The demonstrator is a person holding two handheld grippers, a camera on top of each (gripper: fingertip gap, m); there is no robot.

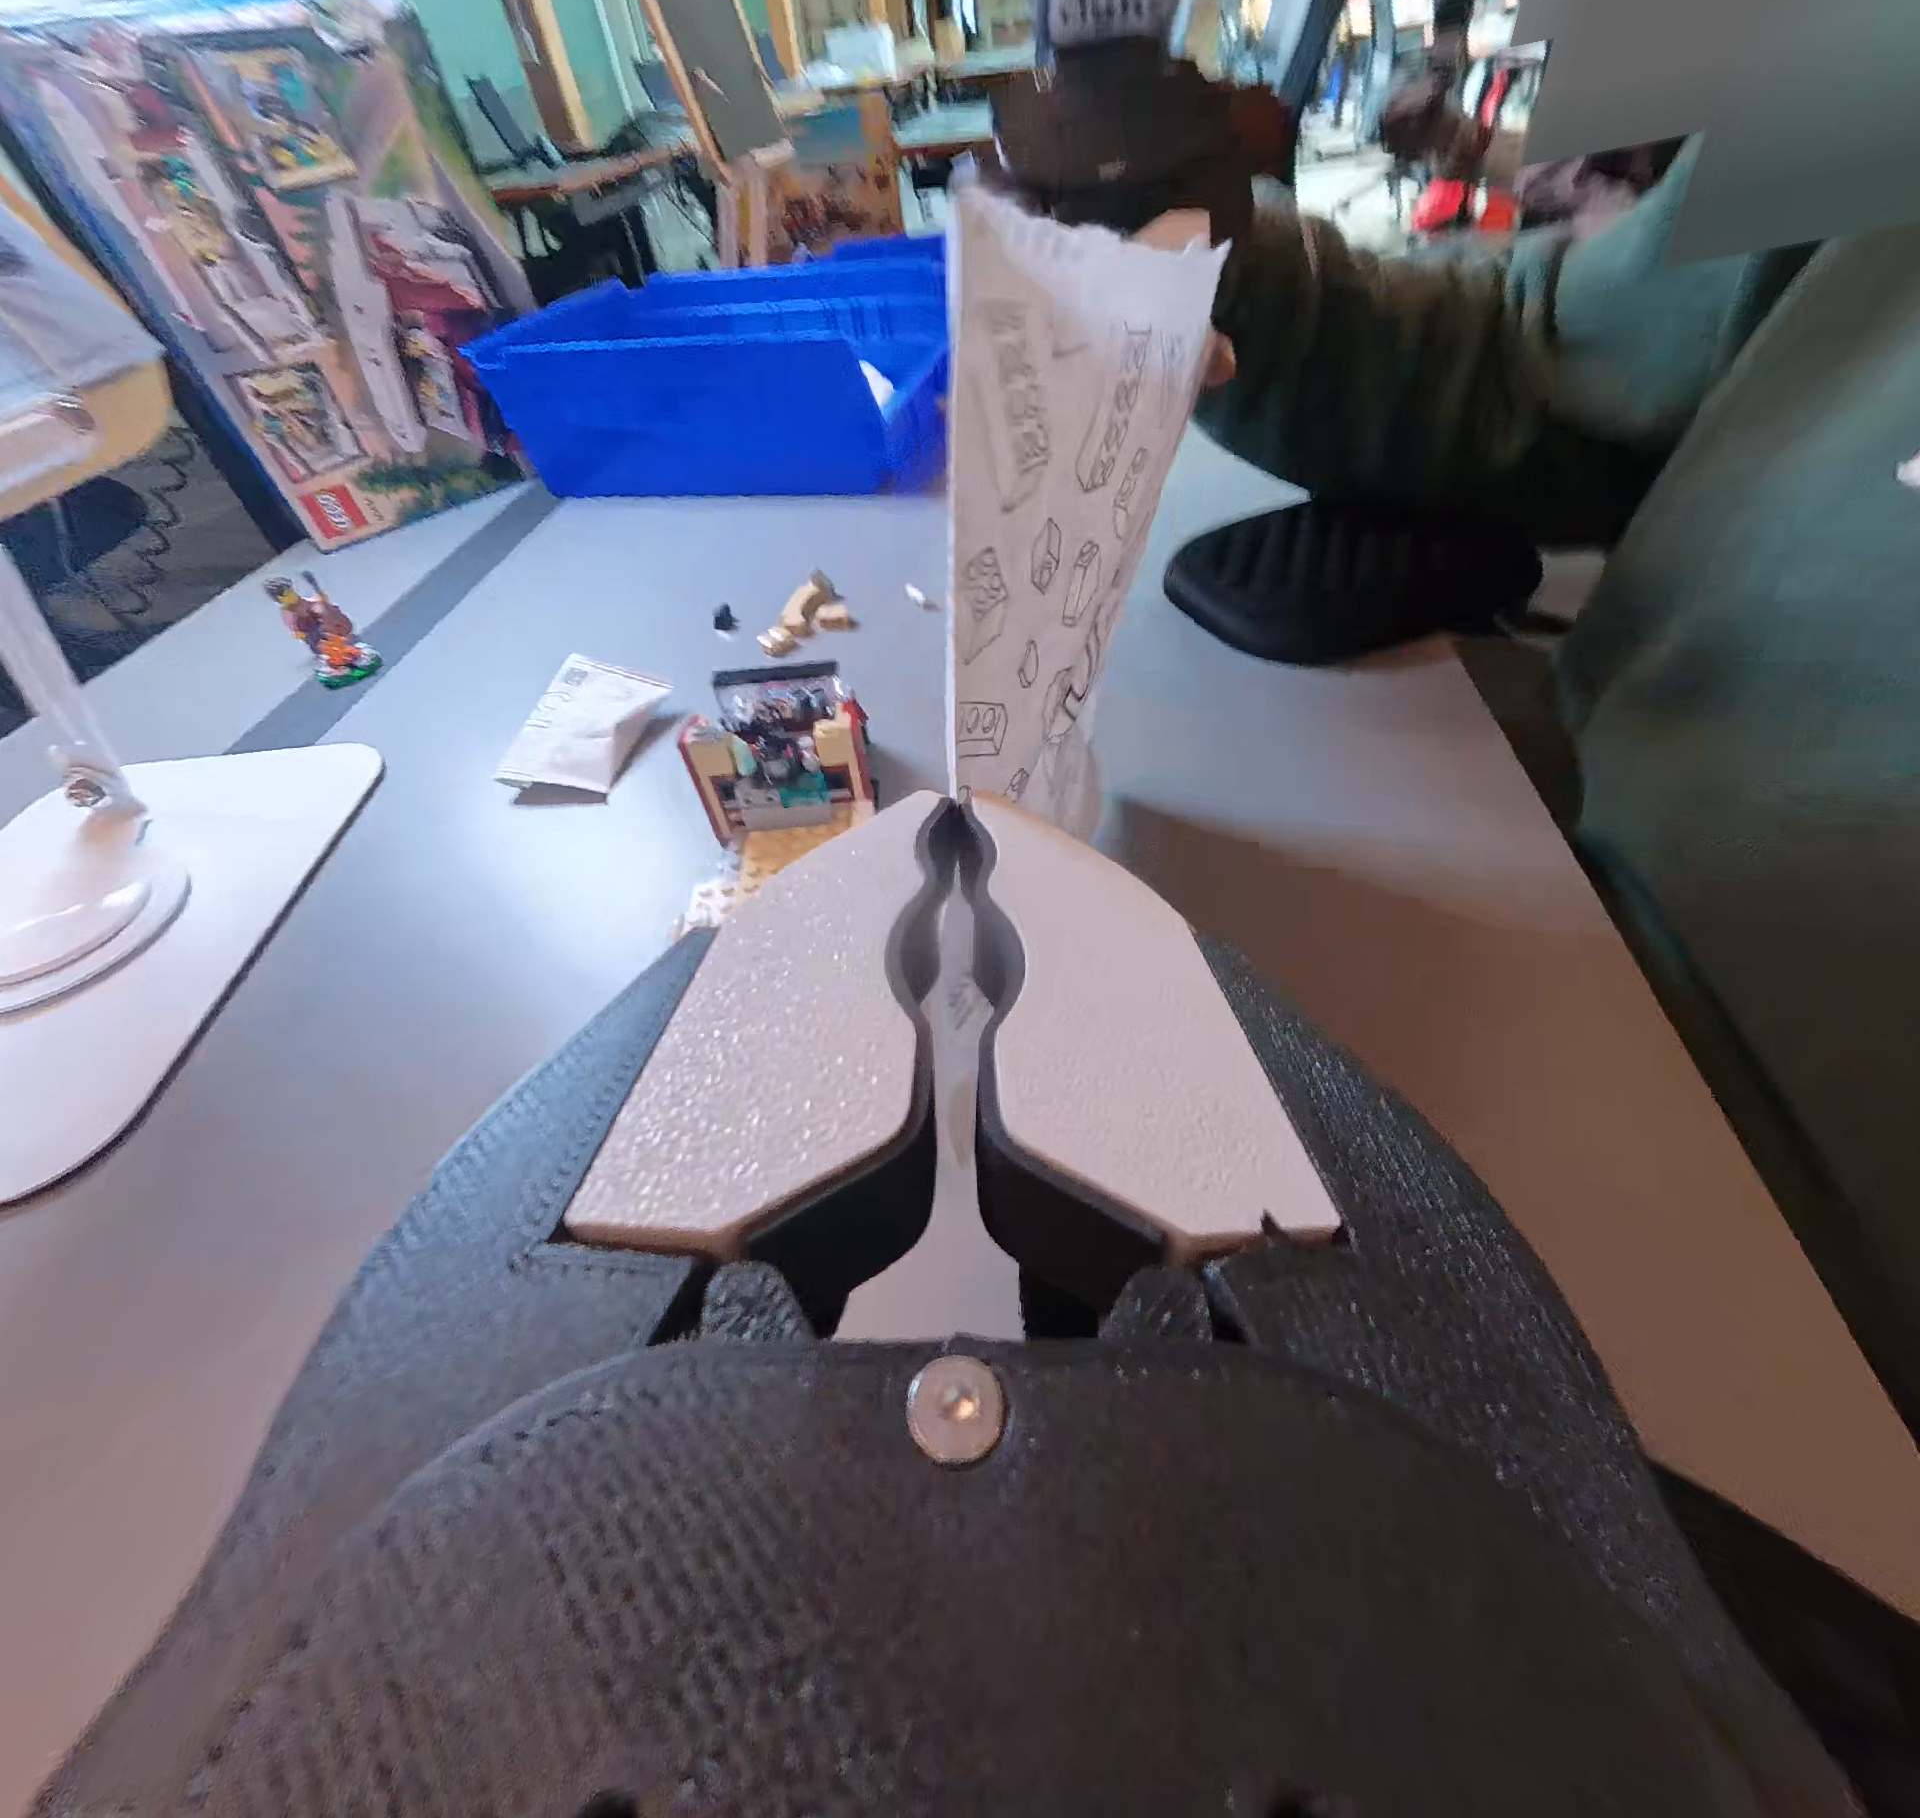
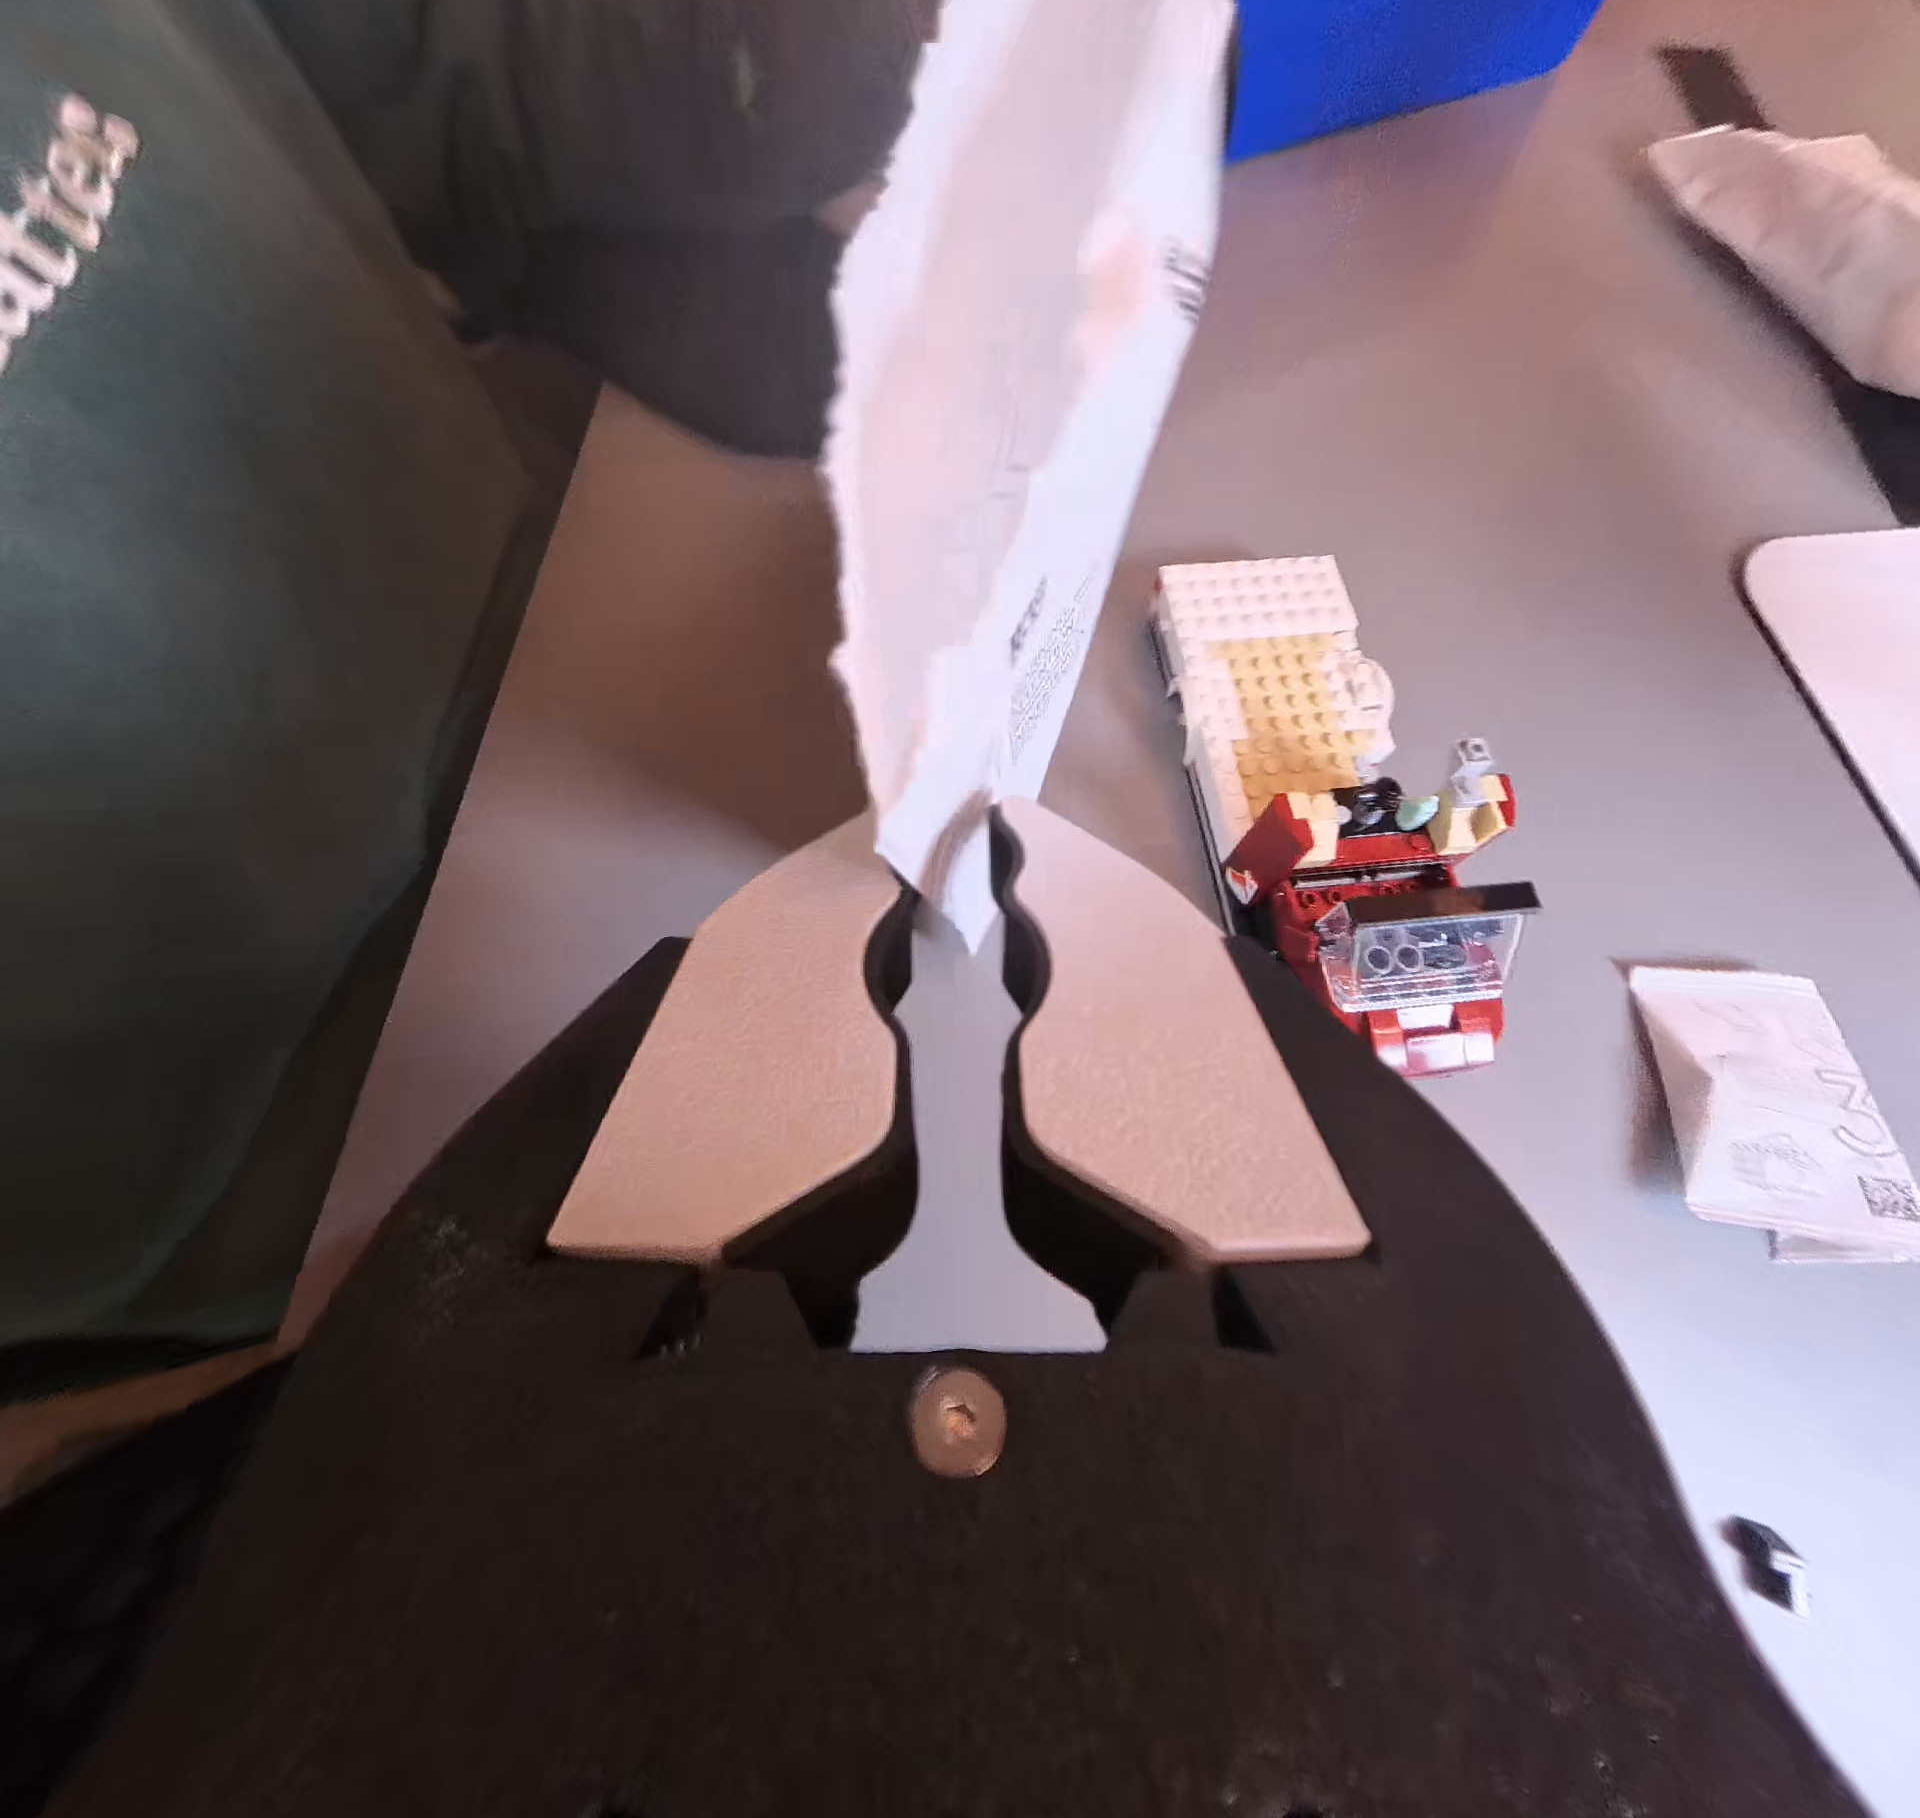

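My left claw [image 1: 958,812] is closed on the bottom edge of a white paper bag [image 1: 1070,480] printed with brick outlines, held upright just right of the red-and-tan brick model [image 1: 779,750] on the grey desk [image 1: 468,937]. My right claw [image 2: 951,864] stands slightly parted — the bag's torn corner [image 2: 966,885] lies between its fingers; whether they press it I cannot tell. A blue bin [image 1: 707,397] sits behind the model.
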